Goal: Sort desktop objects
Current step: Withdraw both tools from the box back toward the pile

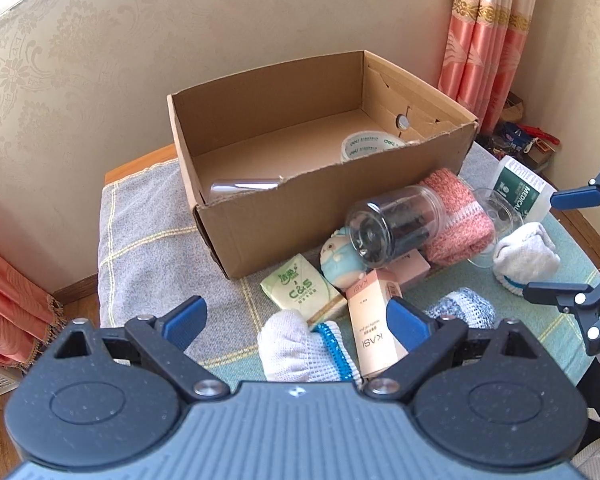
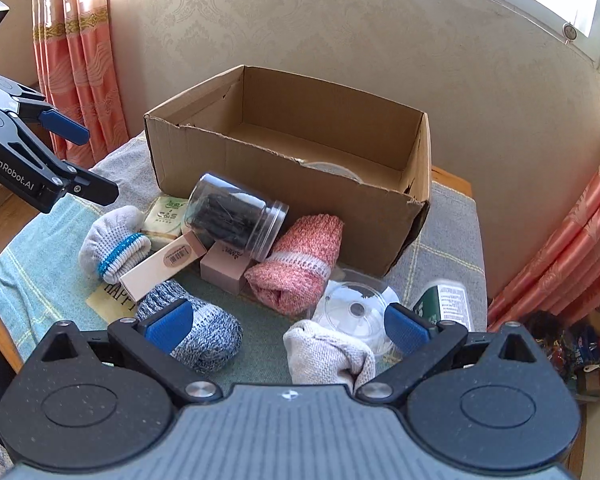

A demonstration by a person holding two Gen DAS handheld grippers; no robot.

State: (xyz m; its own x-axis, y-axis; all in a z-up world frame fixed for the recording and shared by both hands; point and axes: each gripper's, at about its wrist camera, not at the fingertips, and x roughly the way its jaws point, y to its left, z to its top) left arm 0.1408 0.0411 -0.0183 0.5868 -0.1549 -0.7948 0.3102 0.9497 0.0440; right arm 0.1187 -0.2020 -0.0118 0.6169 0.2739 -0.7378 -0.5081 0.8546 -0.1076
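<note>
An open cardboard box [image 1: 332, 204] [image 2: 284, 184] stands at the back of the cloth-covered table; a tape roll [image 1: 370, 146] and a clear item [image 1: 244, 189] lie inside. In front lie a clear jar of dark clips [image 1: 396, 226] [image 2: 236, 216], a pink knitted roll [image 1: 458, 218] [image 2: 296, 264], a KASI carton [image 1: 370, 328] [image 2: 160, 268], a tissue pack [image 1: 300, 290], a plush toy [image 1: 340, 262], several rolled socks [image 1: 296, 346] [image 2: 112, 244] [image 2: 208, 334] [image 2: 332, 354] and a green medical bottle [image 1: 522, 190] [image 2: 446, 306]. My left gripper [image 1: 296, 324] is open above the white sock. My right gripper [image 2: 288, 326] is open above the cream sock.
A clear lid [image 2: 354, 310] lies by the cream sock. A pink box [image 2: 224, 270] sits under the jar. Pink curtains [image 1: 486, 36] [image 2: 72, 52] hang beside the table, with clutter on the floor [image 1: 516, 138]. The table edge [image 1: 140, 162] shows at the back left.
</note>
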